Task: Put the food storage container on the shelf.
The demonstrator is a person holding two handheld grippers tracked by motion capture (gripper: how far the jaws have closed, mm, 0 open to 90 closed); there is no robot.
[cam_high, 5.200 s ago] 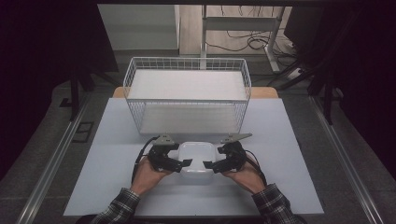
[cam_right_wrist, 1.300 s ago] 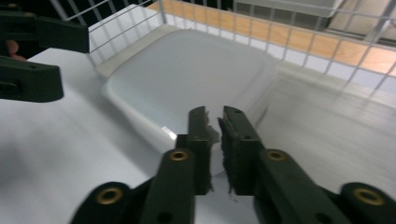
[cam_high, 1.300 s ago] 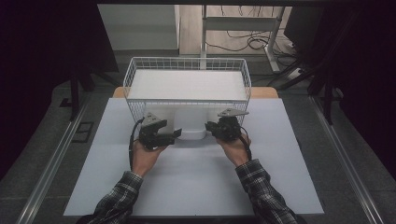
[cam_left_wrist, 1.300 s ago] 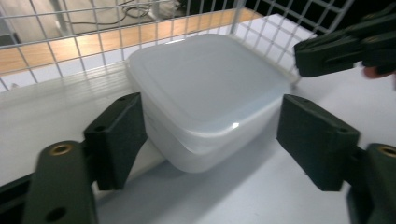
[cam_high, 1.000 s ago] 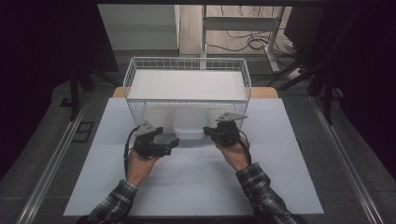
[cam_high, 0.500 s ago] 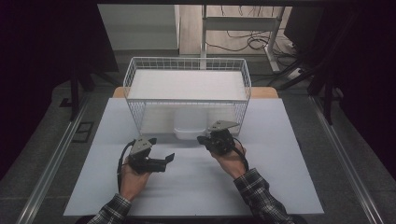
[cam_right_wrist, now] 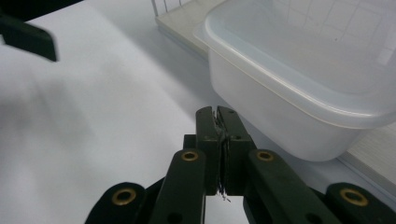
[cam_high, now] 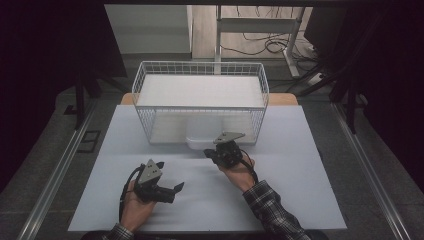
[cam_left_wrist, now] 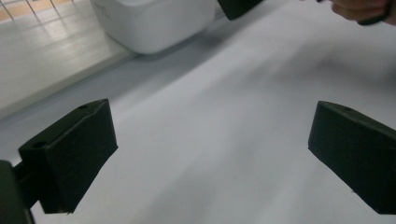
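Observation:
A white plastic tub [cam_high: 204, 138] sits at the front of a white wire basket [cam_high: 200, 75], and its near end pokes out onto the table. In the right gripper view the tub [cam_right_wrist: 299, 88] is empty and lies just beyond my right gripper [cam_right_wrist: 223, 117], whose jaws are pressed together on nothing. Seen from above, the right gripper [cam_high: 207, 152] is a little in front of the tub, apart from it. My left gripper [cam_high: 170, 176] is low on the table near the front edge. Its jaws are wide open around bare table [cam_left_wrist: 210, 154], and the tub [cam_left_wrist: 154, 23] lies far ahead.
The pale table top [cam_high: 300, 165] has free room on both sides of the hands. The basket stands at the back centre. Metal rails [cam_high: 55, 170] run along the table's left and right sides. A tip of the left gripper [cam_right_wrist: 28, 35] shows in the right gripper view.
Both grippers have let go of the tub and drawn back towards the person, the left one farthest, down and left. The tub, earlier out on the table, now rests at the basket.

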